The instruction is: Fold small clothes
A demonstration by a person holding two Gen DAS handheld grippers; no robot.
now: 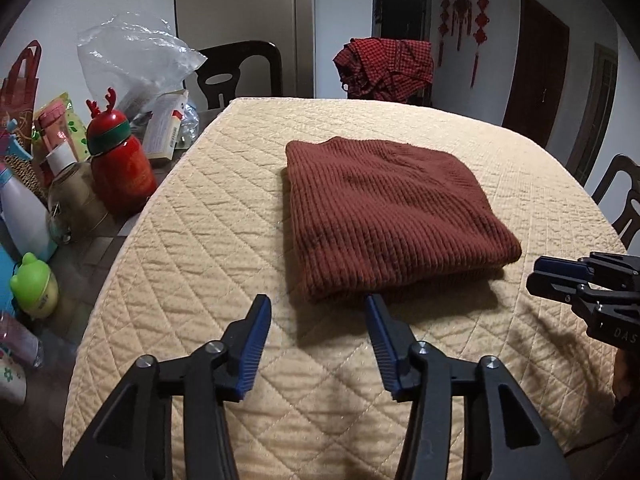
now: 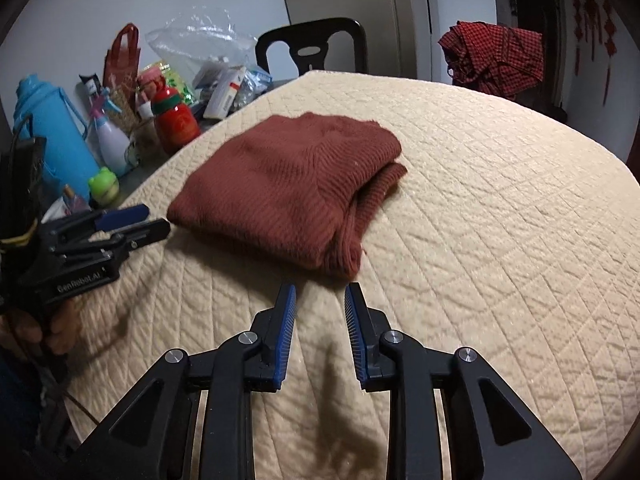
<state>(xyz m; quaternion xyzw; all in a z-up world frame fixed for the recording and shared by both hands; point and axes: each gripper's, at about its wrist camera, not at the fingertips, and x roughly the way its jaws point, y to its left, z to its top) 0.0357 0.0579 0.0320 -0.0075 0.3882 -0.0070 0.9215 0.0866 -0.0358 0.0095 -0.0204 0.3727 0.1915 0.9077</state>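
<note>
Just beyond both open jaws, folded sweater point(image 1: 392, 216)

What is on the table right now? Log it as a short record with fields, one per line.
garment: brown knit sweater, folded into a rough rectangle
surface: cream quilted cover over the table
left gripper: open, nothing between its fingers, just short of the sweater's near edge
right gripper: open, empty, near the sweater's near corner
beside the cover: red bottle with antlers, clear plastic bag, white box
behind the table: red checked cloth draped over a chair
</note>
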